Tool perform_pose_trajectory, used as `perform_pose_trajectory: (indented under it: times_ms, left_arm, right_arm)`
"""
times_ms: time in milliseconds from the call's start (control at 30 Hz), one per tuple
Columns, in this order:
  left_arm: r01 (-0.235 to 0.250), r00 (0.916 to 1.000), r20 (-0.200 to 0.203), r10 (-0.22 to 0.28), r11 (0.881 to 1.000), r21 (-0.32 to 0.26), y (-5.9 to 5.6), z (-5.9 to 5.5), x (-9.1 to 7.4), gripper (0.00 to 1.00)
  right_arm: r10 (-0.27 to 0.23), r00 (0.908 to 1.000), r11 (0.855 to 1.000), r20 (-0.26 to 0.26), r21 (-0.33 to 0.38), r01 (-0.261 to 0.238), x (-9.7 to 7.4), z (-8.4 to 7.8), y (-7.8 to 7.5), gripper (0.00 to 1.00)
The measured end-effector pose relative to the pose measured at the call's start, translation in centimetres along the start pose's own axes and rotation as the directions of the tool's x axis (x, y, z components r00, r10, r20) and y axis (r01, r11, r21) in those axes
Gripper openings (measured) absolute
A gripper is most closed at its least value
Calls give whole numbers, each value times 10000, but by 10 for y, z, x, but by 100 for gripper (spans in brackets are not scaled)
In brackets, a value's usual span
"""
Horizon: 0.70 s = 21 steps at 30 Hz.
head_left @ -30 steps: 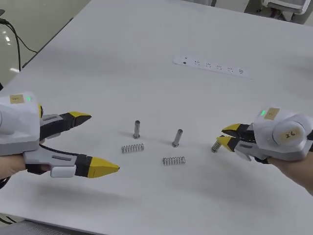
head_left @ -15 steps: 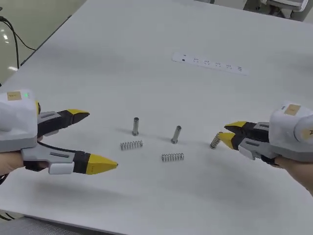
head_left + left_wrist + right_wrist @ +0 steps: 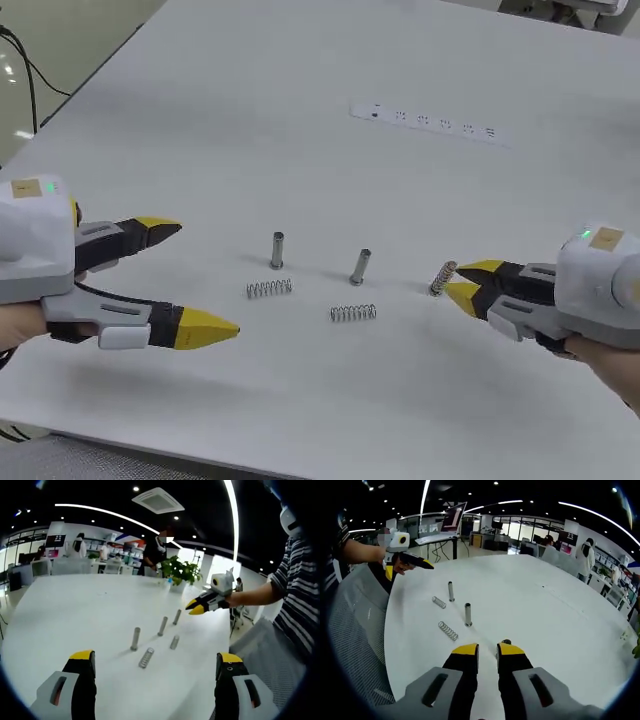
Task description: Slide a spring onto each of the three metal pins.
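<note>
The sprung pin (image 3: 442,278) stands just before the right gripper (image 3: 470,280), whose fingers are slightly apart and empty. The left gripper (image 3: 190,277) is wide open. It should, I think, pinch the left spring (image 3: 269,289), lying on the surface (image 3: 300,400) beside the left pin (image 3: 277,250), gently near one end.

The left gripper (image 3: 200,277) and right gripper (image 3: 460,280) are white with yellow-tipped black jaws; table (image 3: 300,100) white.

Head view high above table (image 3: 300,80); gripper views low, inward, toward shared pins (image 3: 277,250).
</note>
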<state>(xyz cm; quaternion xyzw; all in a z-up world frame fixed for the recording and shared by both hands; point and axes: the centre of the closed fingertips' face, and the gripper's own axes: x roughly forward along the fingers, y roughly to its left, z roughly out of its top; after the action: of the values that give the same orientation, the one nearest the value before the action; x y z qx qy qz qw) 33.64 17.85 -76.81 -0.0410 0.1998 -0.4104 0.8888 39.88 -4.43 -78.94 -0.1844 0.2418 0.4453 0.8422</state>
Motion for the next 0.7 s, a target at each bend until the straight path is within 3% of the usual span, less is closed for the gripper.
perform_pose_trajectory:
  times_ms: [467, 700]
  left_arm:
    - [43, 10000, -59, -43, 10000, -38, -1, -2, 0, 97]
    - [86, 9999, -88, -86, 10000, -23, -2, -2, 0, 97]
  right_arm:
    - [356, 9990, 9994, -285, 48, -354, 3, -13, 11, 12]
    - [878, 9947, 9926, -527, -797, -918, 10, -7, 27, 12]
